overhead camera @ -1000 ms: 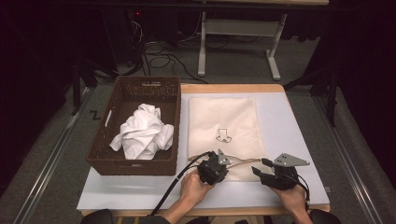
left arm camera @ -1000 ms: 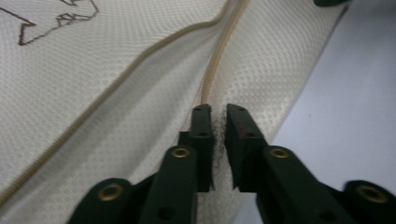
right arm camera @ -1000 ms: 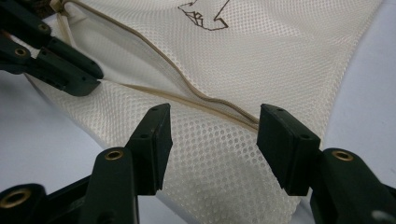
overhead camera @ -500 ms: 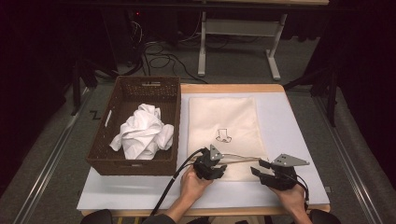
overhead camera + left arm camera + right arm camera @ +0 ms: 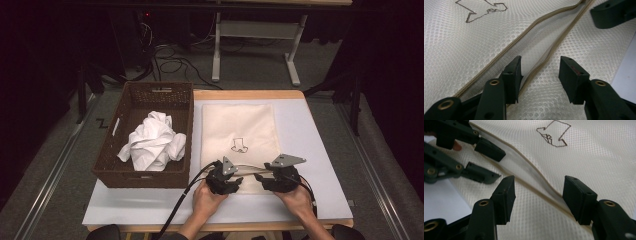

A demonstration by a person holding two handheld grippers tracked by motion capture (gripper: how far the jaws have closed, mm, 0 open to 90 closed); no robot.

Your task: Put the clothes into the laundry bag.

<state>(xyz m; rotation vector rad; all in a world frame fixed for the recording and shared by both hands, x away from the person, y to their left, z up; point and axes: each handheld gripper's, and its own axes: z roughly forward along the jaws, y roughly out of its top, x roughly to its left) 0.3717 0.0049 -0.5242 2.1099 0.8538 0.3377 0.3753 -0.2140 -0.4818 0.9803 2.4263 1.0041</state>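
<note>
Mesh laundry bag (image 5: 240,142) lies flat on the tabletop (image 5: 320,150), near edge directly under both tools. Zipper opening (image 5: 541,42) runs along that near edge, partly parted.

Left tool (image 5: 234,181): jaws spread, have just been opening. In the left gripper view (image 5: 540,68) one jaw sits in the zipper gap and the other beyond the lower tape, so the tape lies between them, not pinched. Right tool (image 5: 260,178): jaws spread wide, also just opening further; in the right gripper view (image 5: 537,186) they straddle the zipper seam with no pad pressing on it.

Handling, as a judgement: thin, light, limp fabric, likely to slide on the smooth tabletop and bunch up if pushed. The zipper tape is the stiffest line and the best place to pinch; take one lip only, close ahead of each tool, so the mouth can be pulled apart. Plain mesh would probably slip or drag both layers.

Views compared: the high view gives the layout, with a wicker basket (image 5: 172,97) holding crumpled white cloth (image 5: 152,142) well off to the left tool's outer side. The gripper views give the zipper gap and jaw placement, which the high view leaves too small to read. The right gripper view also catches the left tool across the seam.
</note>
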